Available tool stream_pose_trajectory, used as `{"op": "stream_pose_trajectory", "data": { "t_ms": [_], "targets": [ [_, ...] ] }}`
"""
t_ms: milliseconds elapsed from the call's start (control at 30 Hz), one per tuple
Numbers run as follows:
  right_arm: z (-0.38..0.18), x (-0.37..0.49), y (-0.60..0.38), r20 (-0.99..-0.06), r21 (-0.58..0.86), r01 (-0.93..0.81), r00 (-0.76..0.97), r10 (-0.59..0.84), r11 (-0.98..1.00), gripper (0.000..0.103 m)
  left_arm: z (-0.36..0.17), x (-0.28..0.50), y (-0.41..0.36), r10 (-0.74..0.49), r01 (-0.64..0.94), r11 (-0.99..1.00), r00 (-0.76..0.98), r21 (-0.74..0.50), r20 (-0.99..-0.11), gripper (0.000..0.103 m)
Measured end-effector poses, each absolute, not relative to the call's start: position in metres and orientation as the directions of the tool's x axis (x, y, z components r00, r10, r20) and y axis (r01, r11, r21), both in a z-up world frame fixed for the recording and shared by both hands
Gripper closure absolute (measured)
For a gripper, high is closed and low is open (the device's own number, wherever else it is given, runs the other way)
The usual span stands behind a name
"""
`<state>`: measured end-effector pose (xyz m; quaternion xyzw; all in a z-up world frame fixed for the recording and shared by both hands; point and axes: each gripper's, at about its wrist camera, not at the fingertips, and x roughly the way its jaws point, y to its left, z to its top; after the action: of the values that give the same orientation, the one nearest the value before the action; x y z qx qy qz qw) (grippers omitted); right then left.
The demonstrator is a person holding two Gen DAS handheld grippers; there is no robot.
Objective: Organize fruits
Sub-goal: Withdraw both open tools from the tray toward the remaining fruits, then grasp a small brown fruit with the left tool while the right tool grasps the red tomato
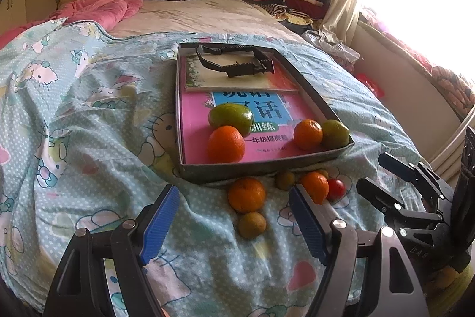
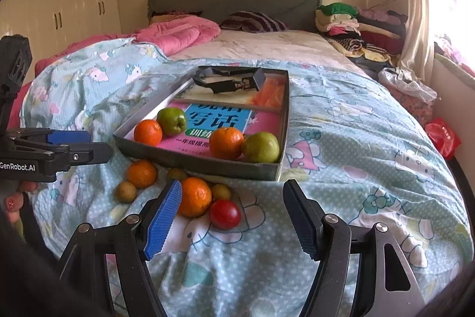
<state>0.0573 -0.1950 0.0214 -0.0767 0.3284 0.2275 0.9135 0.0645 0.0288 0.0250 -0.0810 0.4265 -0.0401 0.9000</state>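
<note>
Both the left tongs (image 1: pixel 234 223) and right tongs (image 2: pixel 231 217) are spread, holding nothing. Just ahead of them loose oranges (image 2: pixel 194 196) lie on the bed (image 2: pixel 356 168); beyond sits the tray (image 2: pixel 196 161) with four fruits

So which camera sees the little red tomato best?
The right wrist view: the red tomato lies whole and close on the blanket, beside an orange. In the left wrist view the tomato is smaller and partly hidden behind another orange.
</note>
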Motion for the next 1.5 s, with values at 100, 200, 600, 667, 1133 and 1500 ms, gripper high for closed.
{"op": "stream_pose_trajectory", "data": {
  "t_ms": [100,200,600,667,1133,1500],
  "targets": [
    [0.019,0.056,-0.193,-0.644,0.01,-0.47,0.672,0.365,0.883,0.031,0.023,0.062,0.025,-0.147,0.014,0.984,0.628,-0.177,-0.764,0.027],
    [0.016,0.055,-0.192,-0.655,0.01,-0.473,0.662,0.363,0.881,0.031,0.022,0.061,0.023,-0.146,0.019,0.985,0.624,-0.172,-0.767,0.027],
    [-0.002,0.058,-0.183,-0.716,0.003,-0.478,0.612,0.336,0.878,0.031,0.009,0.059,0.018,-0.15,0.028,0.986,0.597,-0.167,-0.788,0.027],
    [-0.007,0.06,-0.184,-0.732,0.002,-0.468,0.602,0.32,0.884,0.031,0.004,0.06,0.016,-0.16,0.033,0.984,0.583,-0.173,-0.797,0.027],
    [-0.027,0.087,-0.178,-0.771,0.006,-0.508,0.546,0.327,0.862,0.062,-0.015,0.062,0.01,-0.188,0.051,0.98,0.555,-0.192,-0.811,0.046],
    [-0.027,0.088,-0.178,-0.753,0.018,-0.5,0.563,0.341,0.866,0.073,-0.022,0.066,0.003,-0.183,0.061,0.982,0.549,-0.179,-0.816,0.065]
  ]
}}
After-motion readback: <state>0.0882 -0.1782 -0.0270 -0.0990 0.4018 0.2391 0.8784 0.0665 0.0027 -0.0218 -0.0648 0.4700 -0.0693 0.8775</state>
